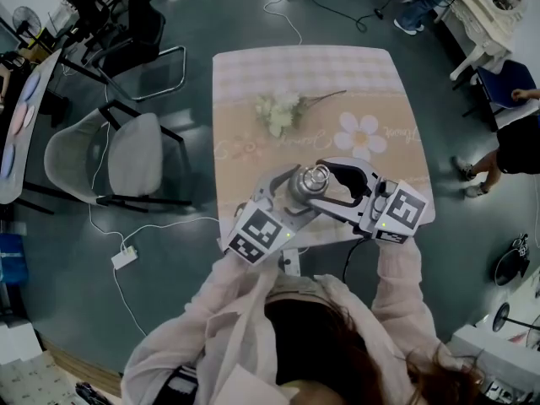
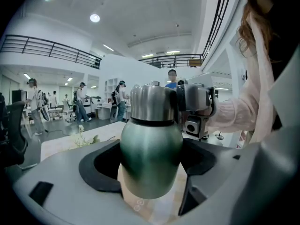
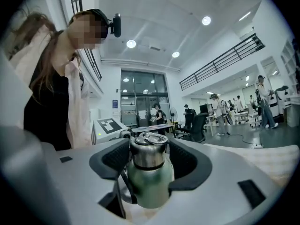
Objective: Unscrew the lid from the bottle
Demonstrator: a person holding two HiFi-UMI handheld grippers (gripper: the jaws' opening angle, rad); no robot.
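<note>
Rounded green metal bottle [image 2: 151, 158], brushed-steel lid [image 2: 152, 102]

Pink sleeves [image 1: 396, 268], grey left hand-held gripper [image 1: 294, 194], grey right hand-held gripper [image 1: 331, 186], marker cubes [image 1: 257, 233]

Setting: a large open-plan lab or office hall. Indicators:
- a mezzanine railing [image 2: 47, 48] along the upper level
- recessed ceiling lights [image 2: 94, 18]
- office chairs [image 1: 126, 154]
- a power strip [image 1: 124, 257] with cables on the grey floor [image 1: 67, 310]
- several people [image 2: 33, 104] standing among distant workstations
</note>
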